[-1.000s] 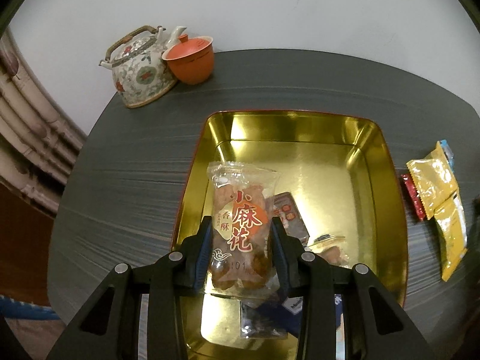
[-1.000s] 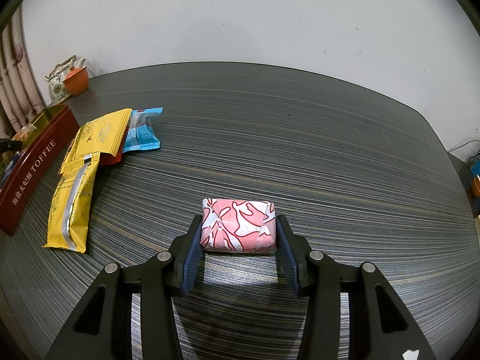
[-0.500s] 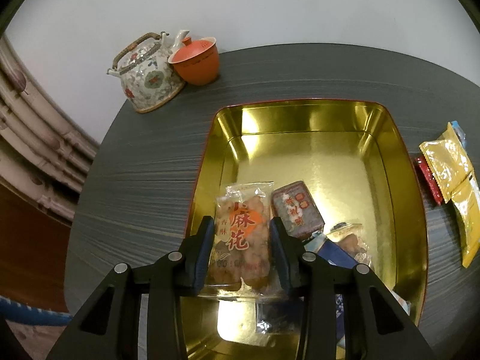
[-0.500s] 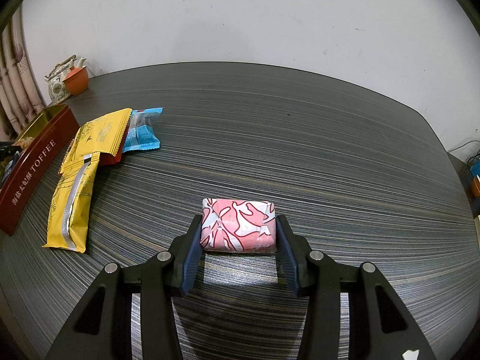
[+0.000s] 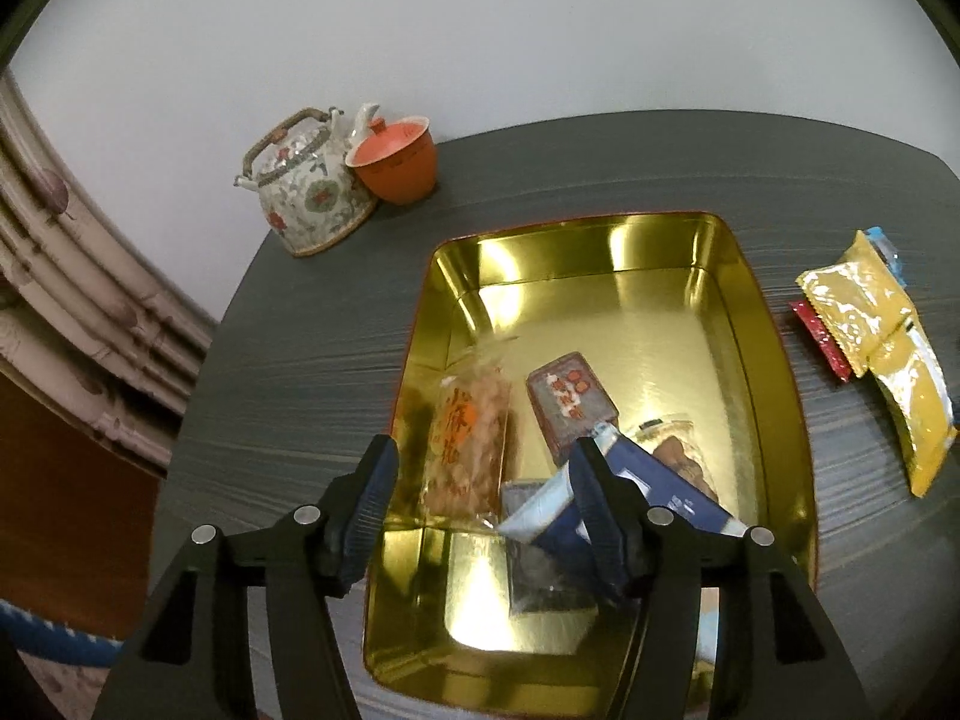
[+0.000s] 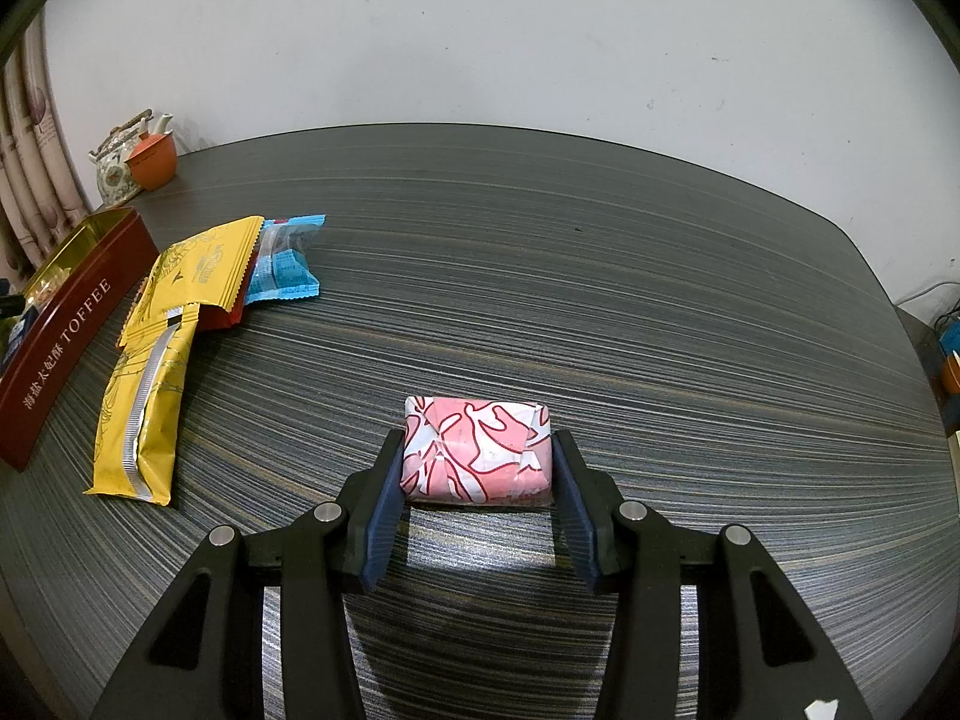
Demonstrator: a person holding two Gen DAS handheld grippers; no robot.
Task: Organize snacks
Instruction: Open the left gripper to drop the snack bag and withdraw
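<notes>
At the far left corner of the dark striped surface stand a floral ceramic teapot with a woven handle and an orange clay cup, well clear of the work. Next comes the gold-lined rectangular toffee tin with a red outer wall, its long axis running away from the left claw. That claw's jaws are opening above the tin's near end, and the clear packet of fried dough twists with red lettering lies blurred below the gap, no pad pressing on it, beside a dark red wrapped square and a blue sachet. Right of the tin, on the surface, lie two yellow foil packets, a red wrapper under them and a light blue packet. Furthest right, the right claw grips the pink-and-white patterned wrapped block by its short ends, resting on the surface. The tin lies well to that claw's left, with the yellow packets between them, so the carry probably needs lifting over them.
</notes>
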